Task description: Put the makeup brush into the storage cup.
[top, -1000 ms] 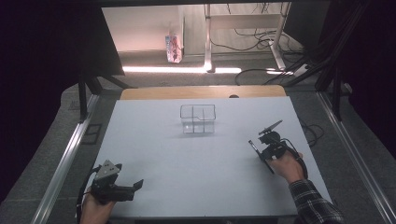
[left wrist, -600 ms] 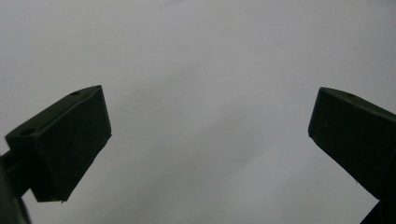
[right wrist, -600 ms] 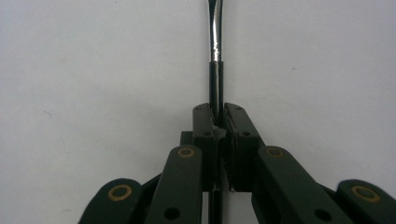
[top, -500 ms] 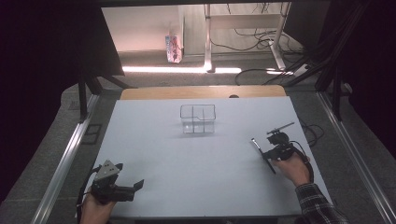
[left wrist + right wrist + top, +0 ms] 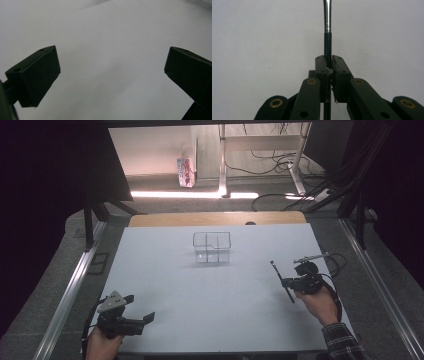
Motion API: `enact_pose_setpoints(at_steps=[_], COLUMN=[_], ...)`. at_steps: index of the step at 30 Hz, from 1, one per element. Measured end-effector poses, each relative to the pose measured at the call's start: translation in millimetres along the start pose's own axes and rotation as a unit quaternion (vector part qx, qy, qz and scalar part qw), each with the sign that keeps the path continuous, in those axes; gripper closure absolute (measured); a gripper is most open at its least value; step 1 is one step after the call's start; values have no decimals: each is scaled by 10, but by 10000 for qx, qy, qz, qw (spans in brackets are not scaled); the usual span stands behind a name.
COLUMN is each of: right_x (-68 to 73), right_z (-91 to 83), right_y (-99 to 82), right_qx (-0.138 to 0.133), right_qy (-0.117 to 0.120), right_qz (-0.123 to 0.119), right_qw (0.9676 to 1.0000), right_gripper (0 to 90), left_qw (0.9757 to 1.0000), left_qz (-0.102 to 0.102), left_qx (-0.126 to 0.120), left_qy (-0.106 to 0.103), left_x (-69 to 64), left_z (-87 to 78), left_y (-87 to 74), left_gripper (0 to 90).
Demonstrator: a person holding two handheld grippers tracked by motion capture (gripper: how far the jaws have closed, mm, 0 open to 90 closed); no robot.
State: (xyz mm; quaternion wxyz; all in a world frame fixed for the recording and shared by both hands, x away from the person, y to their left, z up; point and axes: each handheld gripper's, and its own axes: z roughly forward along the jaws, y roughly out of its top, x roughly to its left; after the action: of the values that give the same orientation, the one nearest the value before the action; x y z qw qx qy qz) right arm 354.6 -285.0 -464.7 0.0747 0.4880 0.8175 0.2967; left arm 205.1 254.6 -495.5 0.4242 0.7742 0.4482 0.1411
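Held thing: a thin rod-like tool [image 5: 327, 30] with a black handle and a shiny metal shaft; its tip is cut off at the top edge of the right gripper view, so what kind of tool it is cannot be told.
Right gripper [image 5: 292, 282]: at the right of the table, jaws pressed together on the tool's black handle; in the high view the tool [image 5: 281, 281] shows as a dark stick slanting near-to-far just left of the hand.
Left gripper [image 5: 131, 312]: at the near left corner, jaws spread wide with bare table between them.
Table [image 5: 165, 270]: white sheet; its near edge is cut off behind the person's forearms.
Clear box [image 5: 212, 247]: transparent, with inner dividers, hard to make out, standing far centre, well apart from both grippers.
Sleeve [image 5: 342, 342]: plaid, cut off at the near right.
Beyond the table: a small carton [image 5: 184, 171] and cables [image 5: 280, 162] on the floor.
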Motion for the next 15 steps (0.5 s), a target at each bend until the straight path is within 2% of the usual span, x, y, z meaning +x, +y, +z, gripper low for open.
enact_pose_setpoints(at_steps=[8,14,15], right_x=[73,139,139], right_z=[-163,-278,-278], right_y=[-53,-123,-123], right_qx=[-419,-804,-804], right_qy=[128,242,242], right_qz=[-80,-271,-271], right_qw=[9990,9961,9961], right_gripper=[840,840,840], left_qw=[9999,9998,9998], left_qz=[41,5,5], left_qx=[-150,-189,-189], left_qy=[-58,-118,-118], left_x=[-4,2,2], left_z=[-23,-31,-31], left_y=[8,12,12], left_gripper=[7,18,20])
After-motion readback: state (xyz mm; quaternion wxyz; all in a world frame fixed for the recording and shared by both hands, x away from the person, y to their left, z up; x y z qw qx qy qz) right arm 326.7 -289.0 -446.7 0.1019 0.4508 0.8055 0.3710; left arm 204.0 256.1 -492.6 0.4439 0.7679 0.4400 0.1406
